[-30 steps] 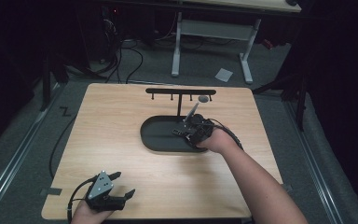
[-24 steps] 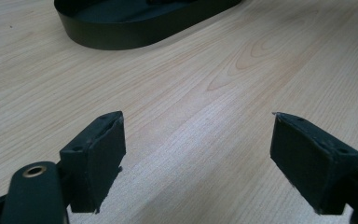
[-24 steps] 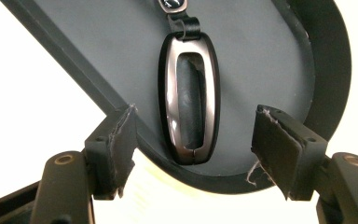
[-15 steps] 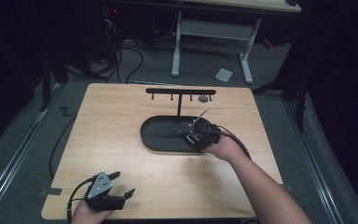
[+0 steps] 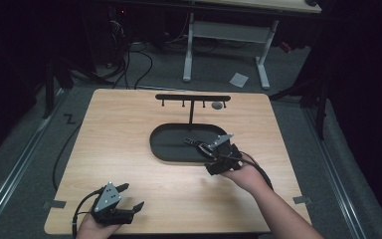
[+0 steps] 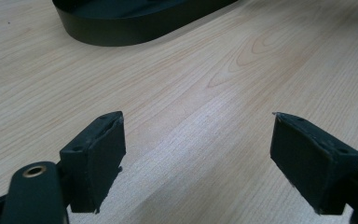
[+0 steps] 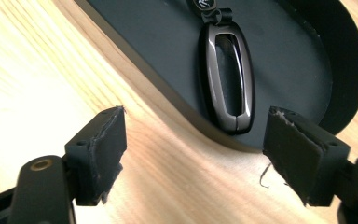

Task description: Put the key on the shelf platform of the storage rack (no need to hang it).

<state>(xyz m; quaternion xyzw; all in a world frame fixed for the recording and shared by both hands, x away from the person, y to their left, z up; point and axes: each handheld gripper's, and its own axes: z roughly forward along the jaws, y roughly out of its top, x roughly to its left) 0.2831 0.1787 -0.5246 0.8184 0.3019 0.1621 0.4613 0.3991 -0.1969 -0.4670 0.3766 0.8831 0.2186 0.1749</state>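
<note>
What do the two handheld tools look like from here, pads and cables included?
Both are black. The left tool carries a grey three-cornered plate and a black cable. The right tool has the same plate and cable. Its pads are black with frayed edges. Forearms bare.

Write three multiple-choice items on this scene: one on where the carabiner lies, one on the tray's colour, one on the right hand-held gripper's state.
1. Where does the carabiner lie?
A. inside the oval tray
B. on the bare table
C. hung on the rack

2. What colour is the tray?
A. white
B. black
C. red

3. How does the right hand-held gripper stand?
A. shut on the carabiner
B. shut on nothing
C. open, nothing between its jaws

Answers: 1 A, the right gripper view shows it flat on the tray floor; 2 B, it looks black against the pale wooden table; 3 C, its jaws have just been opening and stand apart, short of the carabiner.
</note>
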